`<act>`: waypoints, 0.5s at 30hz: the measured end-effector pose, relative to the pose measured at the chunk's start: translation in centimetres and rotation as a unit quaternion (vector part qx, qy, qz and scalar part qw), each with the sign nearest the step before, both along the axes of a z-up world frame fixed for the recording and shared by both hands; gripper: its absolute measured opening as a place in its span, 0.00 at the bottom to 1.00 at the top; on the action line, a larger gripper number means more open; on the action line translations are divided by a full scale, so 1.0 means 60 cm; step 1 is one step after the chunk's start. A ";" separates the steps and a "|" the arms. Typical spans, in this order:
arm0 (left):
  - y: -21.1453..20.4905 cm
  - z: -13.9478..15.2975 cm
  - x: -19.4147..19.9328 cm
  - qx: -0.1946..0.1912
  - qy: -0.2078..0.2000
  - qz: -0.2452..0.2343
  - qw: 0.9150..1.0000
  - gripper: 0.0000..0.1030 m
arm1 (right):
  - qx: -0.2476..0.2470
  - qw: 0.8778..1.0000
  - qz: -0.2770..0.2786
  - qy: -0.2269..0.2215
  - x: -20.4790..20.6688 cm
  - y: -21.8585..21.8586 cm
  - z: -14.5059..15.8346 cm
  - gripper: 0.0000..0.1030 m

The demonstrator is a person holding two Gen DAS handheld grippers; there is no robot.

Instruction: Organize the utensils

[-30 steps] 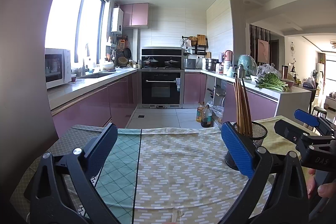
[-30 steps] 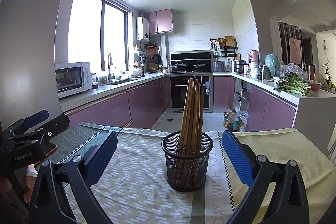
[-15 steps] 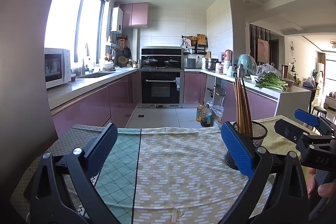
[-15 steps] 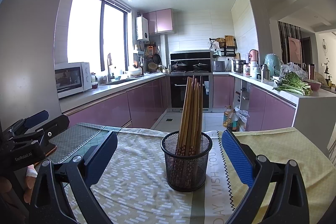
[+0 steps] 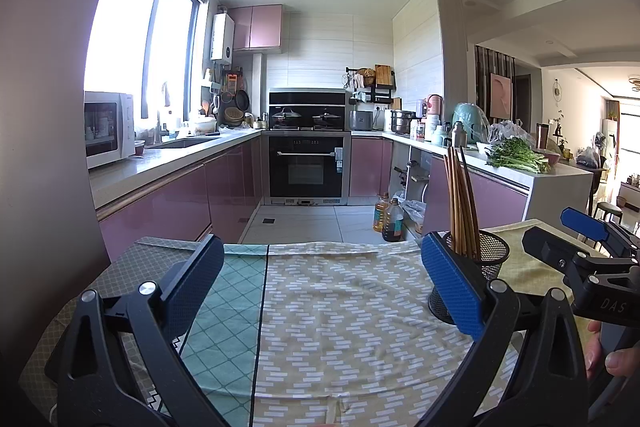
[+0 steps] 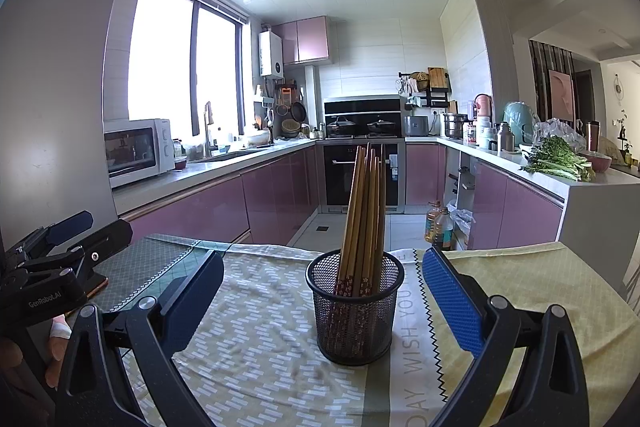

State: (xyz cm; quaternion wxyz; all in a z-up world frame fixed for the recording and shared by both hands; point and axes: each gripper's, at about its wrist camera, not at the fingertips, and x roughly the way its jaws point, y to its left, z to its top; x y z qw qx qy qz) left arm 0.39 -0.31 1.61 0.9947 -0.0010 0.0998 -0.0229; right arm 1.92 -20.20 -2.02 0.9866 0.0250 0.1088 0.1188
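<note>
Wooden chopsticks (image 6: 362,211) upright in mesh holder (image 6: 355,311)

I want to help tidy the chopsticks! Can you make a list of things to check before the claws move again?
1. Mesh holder standing upright on the tablecloth: ok.
2. Chopsticks all inside the holder, leaning together: ok.
3. Right claw open, fingers on either side of the holder, nothing gripped: ok.
4. Left claw open and empty, over bare cloth: ok.
5. Loose chopsticks left on the table: none seen, but the table edges are hidden, so cannot tell.
6. Two claws apart from each other: ok.
</note>
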 end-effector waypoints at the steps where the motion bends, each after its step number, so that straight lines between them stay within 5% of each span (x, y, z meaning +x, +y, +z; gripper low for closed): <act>1: 0.000 0.000 0.000 0.000 0.001 -0.001 1.000 0.94 | 0.000 1.000 0.000 0.000 0.000 0.000 0.000 0.93; 15: -0.002 -0.001 0.002 0.000 0.001 0.000 1.000 0.94 | 0.001 1.000 0.000 -0.001 -0.001 0.000 -0.001 0.93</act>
